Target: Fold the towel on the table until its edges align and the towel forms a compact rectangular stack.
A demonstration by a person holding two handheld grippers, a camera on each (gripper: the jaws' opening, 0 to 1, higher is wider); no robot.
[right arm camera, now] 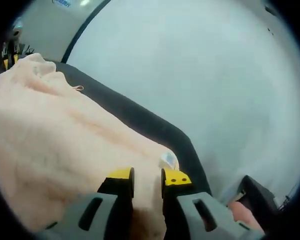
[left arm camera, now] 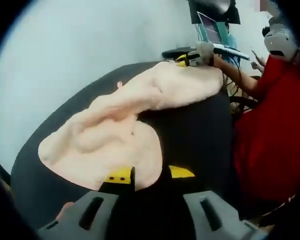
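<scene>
A peach towel (left arm camera: 115, 135) lies rumpled across the black table (left arm camera: 200, 135). At the bottom of the left gripper view, my left gripper (left arm camera: 151, 175) is shut on the towel's near edge, with cloth between its yellow-tipped jaws. My right gripper (left arm camera: 190, 59) comes in at the towel's far end and holds that corner slightly raised. In the right gripper view the towel (right arm camera: 55, 145) spreads to the left over the table (right arm camera: 155, 127). My right gripper (right arm camera: 148, 179) is shut on its edge beside a small white label (right arm camera: 168, 160). The left gripper (right arm camera: 7, 56) shows small at the far corner.
A person in a red top (left arm camera: 275, 135) stands close along the table's right side, arm reaching to the right gripper. A stand with a screen (left arm camera: 212, 25) is behind. A hand (right arm camera: 242, 212) grips the right tool. Pale floor (right arm camera: 200, 65) surrounds the table.
</scene>
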